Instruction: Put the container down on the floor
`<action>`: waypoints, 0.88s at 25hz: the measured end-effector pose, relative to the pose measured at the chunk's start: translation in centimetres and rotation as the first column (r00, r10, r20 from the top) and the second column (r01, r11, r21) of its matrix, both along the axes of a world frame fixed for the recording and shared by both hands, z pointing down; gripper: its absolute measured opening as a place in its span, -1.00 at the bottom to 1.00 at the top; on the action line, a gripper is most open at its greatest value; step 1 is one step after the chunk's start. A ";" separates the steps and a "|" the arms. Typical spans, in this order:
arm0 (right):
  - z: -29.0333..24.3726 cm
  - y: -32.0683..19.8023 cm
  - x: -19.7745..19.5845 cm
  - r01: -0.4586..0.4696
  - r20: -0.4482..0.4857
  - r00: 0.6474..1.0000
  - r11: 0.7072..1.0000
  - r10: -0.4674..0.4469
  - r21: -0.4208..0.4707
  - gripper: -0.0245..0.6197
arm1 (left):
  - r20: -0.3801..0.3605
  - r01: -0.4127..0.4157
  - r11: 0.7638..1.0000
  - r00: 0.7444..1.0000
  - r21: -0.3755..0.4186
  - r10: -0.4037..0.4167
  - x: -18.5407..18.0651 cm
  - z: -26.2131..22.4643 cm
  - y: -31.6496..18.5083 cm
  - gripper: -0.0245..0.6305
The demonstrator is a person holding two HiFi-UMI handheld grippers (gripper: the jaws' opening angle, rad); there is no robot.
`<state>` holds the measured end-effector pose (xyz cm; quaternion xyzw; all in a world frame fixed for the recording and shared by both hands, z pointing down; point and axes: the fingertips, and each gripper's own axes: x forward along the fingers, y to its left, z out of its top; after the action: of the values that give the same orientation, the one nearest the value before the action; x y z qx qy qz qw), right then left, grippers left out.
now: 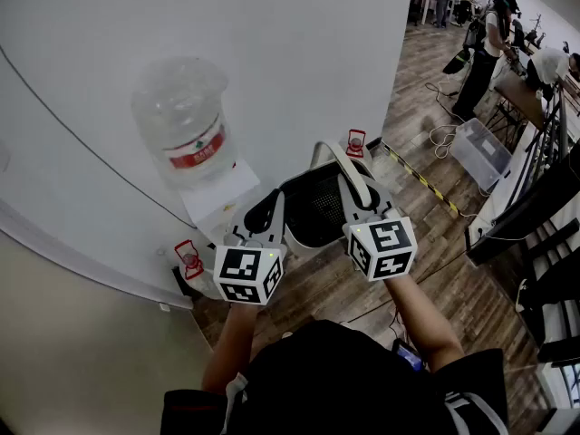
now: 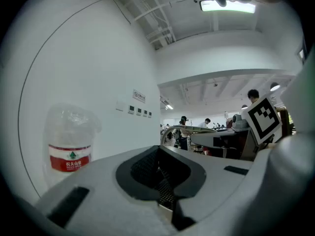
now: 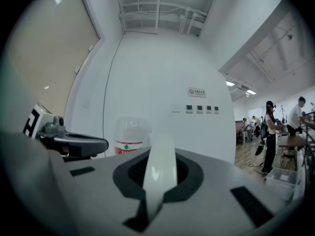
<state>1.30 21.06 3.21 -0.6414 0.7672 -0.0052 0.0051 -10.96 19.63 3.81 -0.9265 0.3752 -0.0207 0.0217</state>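
- Farthest left in the head view, a water bottle (image 1: 181,120) stands upside down on a white dispenser (image 1: 222,211) against the wall (image 1: 91,53), at 10 o'clock from the container (image 1: 317,216).
- The left gripper (image 1: 270,207) points level with its jaws closed on the container's left rim. In its own view the dark mesh wall (image 2: 160,181) sits pinched between them.
- The container hangs in the air between the two grippers, at 12 o'clock from the person and clear of the wooden floor (image 1: 453,270).
- The right gripper (image 1: 355,188), also level, has its jaws fully closed on the white handle (image 1: 335,157), which arches up over the container. In its own view the strap (image 3: 160,166) runs straight into the clamp.
- A clear box (image 1: 480,152) lies on the floor at 2 o'clock, well apart.
- People (image 1: 485,48) stand by desks at 1 o'clock, far off.
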 end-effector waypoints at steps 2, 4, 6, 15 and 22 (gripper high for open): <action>0.0 -0.1 -0.1 0.004 -0.001 1.000 1.000 -0.004 0.002 -0.84 | -0.001 0.005 1.000 1.000 0.001 -0.005 -0.1 -0.1 -0.2 -0.87; 0.0 -0.3 -0.2 0.007 0.000 1.000 1.000 -0.007 0.002 -0.84 | -0.004 0.009 1.000 1.000 0.002 -0.009 -0.3 -0.1 -0.4 -0.87; 0.0 -0.4 -0.2 0.008 0.006 1.000 1.000 -0.008 0.002 -0.83 | -0.007 0.010 1.000 1.000 0.002 -0.010 -0.3 -0.2 -0.5 -0.87; 0.0 -0.5 0.7 0.014 0.002 1.000 1.000 -0.014 0.000 -0.83 | -0.014 0.017 1.000 1.000 -0.011 -0.017 0.6 0.2 -0.6 -0.87; 0.8 -0.4 2.6 0.039 -0.003 0.999 0.999 -0.039 -0.007 -0.83 | -0.009 0.027 0.999 1.000 -0.017 -0.027 2.9 0.8 -0.6 -0.87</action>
<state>3.87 20.62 4.00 -0.6262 0.7796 -0.0068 0.0016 -8.11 19.08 4.59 -0.9216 0.3876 -0.0197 0.0121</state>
